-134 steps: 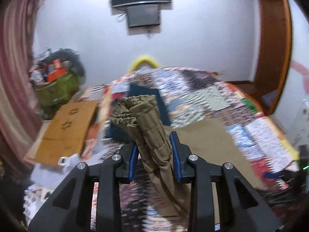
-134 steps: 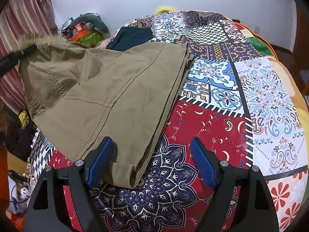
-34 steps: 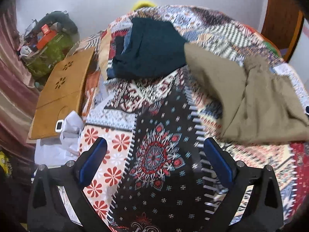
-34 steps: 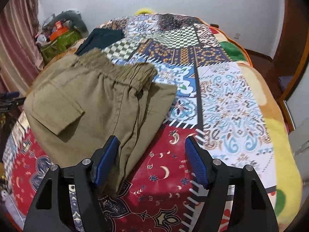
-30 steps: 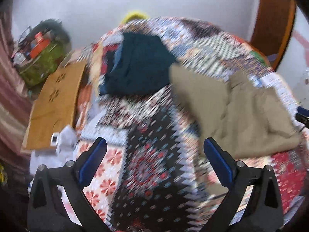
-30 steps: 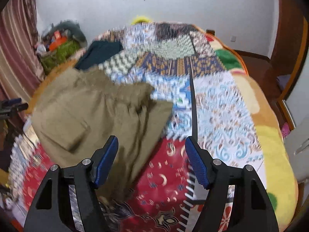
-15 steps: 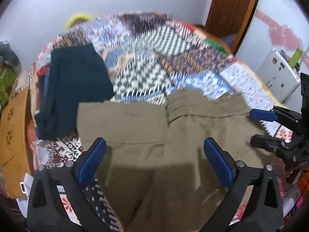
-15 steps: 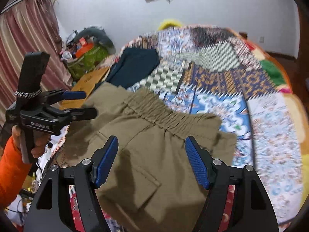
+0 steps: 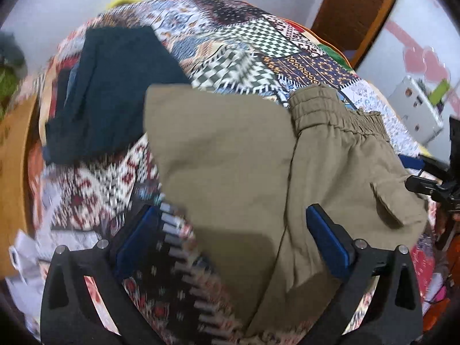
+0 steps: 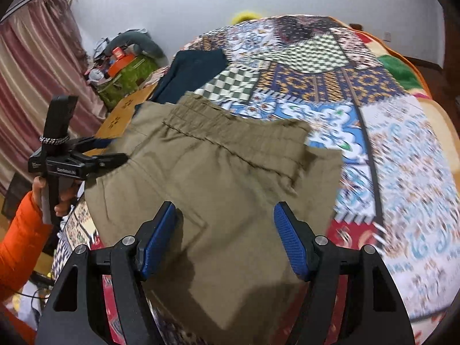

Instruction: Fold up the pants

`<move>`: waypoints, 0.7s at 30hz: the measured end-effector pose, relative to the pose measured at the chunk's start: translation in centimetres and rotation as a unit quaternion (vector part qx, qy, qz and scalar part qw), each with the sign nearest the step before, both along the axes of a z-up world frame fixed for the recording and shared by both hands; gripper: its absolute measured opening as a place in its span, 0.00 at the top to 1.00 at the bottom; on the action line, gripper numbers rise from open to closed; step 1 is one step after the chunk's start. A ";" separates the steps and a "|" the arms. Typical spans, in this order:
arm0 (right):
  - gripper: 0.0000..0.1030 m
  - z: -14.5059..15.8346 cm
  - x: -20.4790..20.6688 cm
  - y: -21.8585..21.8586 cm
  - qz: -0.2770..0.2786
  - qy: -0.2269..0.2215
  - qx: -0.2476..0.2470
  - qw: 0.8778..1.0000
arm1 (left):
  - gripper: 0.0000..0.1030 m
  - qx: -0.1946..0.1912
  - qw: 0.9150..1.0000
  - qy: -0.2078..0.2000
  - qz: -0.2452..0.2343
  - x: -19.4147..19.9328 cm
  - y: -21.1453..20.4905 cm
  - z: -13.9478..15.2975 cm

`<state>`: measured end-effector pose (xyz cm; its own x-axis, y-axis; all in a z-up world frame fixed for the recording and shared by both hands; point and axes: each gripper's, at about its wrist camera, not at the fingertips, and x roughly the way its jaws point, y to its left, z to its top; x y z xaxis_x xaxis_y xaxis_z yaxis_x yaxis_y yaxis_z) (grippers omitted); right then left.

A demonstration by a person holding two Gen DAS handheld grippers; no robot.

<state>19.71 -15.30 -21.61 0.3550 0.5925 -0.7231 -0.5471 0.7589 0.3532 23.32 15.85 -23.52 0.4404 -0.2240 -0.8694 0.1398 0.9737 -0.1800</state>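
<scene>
Khaki pants (image 9: 244, 158) lie folded on the patchwork quilt (image 9: 258, 43), elastic waistband (image 10: 230, 132) toward the far side and a flap pocket near the right edge. My left gripper (image 9: 231, 210) hangs open and wide above the pants' left edge, holding nothing. My right gripper (image 10: 224, 205) hovers over the near part of the pants (image 10: 215, 172); its jaws are closing slightly, the cloth lies below between them, and the pads do not press on it. Each gripper shows in the other's view: the left gripper (image 10: 116, 149) and the right gripper (image 9: 406, 171).
A dark teal garment (image 9: 115, 92) lies just beyond the pants at the far left. A wooden board (image 10: 126, 109) and a cluttered green bag (image 10: 129, 72) stand beside the bed. An orange sleeve (image 10: 20, 244) holds the left gripper. A white device (image 9: 417, 109) sits at the right.
Earlier my left gripper held the bunched waistband; it has let go and the pants lie folded. In the last second both grippers swung over the pants and came lower.
</scene>
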 end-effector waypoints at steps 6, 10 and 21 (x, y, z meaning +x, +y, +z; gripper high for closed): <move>0.33 -1.4 -1.4 -3.8 -0.061 0.026 -0.026 0.997 | 0.00 -0.006 1.000 -0.007 0.014 -2.3 1.1 0.4; 0.33 -1.7 -2.0 -6.2 -0.097 0.049 -0.010 0.994 | 0.00 0.002 1.000 -0.014 0.024 -3.7 1.3 1.4; 0.21 1.1 -1.5 -5.9 -0.133 0.025 0.023 0.991 | 0.00 0.010 0.997 -0.016 0.080 -2.1 2.8 3.9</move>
